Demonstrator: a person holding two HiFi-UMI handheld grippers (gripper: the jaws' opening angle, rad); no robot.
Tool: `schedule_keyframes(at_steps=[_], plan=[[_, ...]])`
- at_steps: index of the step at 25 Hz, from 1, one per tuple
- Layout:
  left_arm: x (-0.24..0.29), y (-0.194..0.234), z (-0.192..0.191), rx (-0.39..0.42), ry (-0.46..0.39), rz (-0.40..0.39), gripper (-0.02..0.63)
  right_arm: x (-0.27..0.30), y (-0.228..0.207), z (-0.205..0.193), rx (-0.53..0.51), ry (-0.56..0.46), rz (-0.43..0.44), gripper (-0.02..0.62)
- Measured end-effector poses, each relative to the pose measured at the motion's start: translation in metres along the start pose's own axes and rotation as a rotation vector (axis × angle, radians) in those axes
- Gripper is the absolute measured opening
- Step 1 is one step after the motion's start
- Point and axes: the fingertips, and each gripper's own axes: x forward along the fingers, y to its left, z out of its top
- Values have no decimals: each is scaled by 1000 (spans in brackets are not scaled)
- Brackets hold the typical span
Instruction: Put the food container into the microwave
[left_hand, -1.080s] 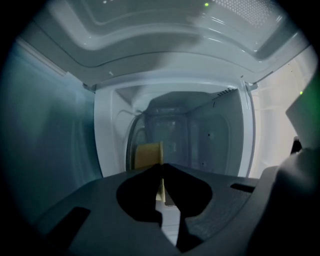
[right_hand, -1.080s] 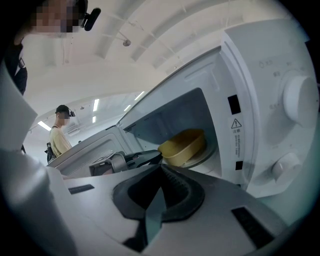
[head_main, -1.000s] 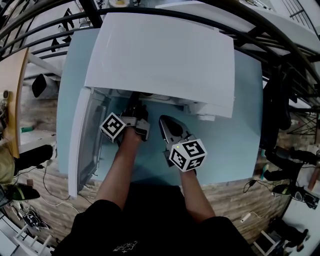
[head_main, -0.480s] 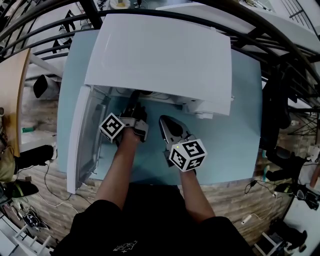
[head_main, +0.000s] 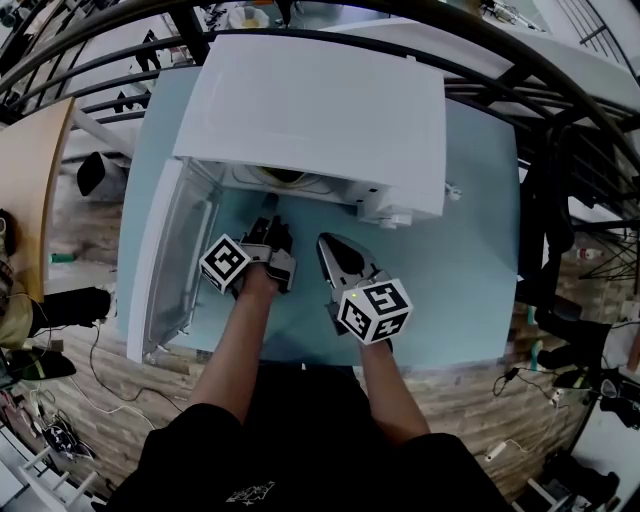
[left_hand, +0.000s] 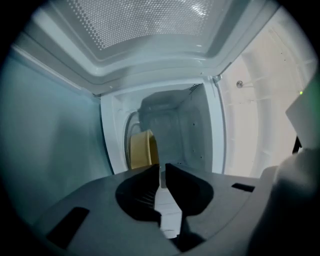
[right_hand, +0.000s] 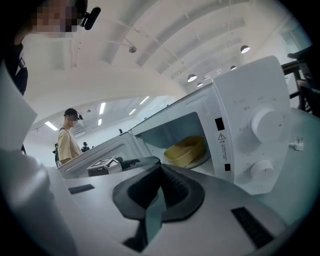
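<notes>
A white microwave (head_main: 310, 110) stands on a light blue table (head_main: 470, 270) with its door (head_main: 175, 260) swung open to the left. The yellow food container (left_hand: 141, 149) sits inside on the turntable, also seen in the right gripper view as the container (right_hand: 186, 149). My left gripper (head_main: 270, 228) is just outside the cavity mouth, pointing in, its jaws together with nothing held (left_hand: 162, 167). My right gripper (head_main: 330, 245) is beside it in front of the microwave, shut and empty (right_hand: 160, 169).
The microwave's control panel with two knobs (right_hand: 265, 122) is right of the cavity. A person in a yellow shirt (right_hand: 67, 137) stands far behind. Dark metal racks (head_main: 570, 180) line the table's right side; wooden floor with cables (head_main: 60, 370) lies to the left.
My left gripper has drawn back out of the microwave cavity toward me, leaving the container inside. The right gripper has stayed put.
</notes>
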Motion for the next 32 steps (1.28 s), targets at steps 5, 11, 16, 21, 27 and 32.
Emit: schedule_keyframes(at_steps=[5, 11, 16, 21, 27, 32], plan=[[-22, -14, -13, 43, -5, 7, 20, -21, 10, 4, -17, -17, 28, 6], [-52, -34, -29, 88, -18, 6, 8, -47, 25, 4, -24, -30, 69, 6], [-82, -49, -42, 120, -21, 2, 8, -73, 36, 5, -43, -49, 94, 6], [-118, -62, -57, 167, -20, 10, 8, -103, 46, 2, -75, -61, 108, 6], [-151, -97, -80, 233, 19, -29, 8, -139, 57, 0, -106, -72, 127, 6], [-178, -117, -88, 390, 48, -16, 8, -159, 70, 1, -133, -93, 158, 6]])
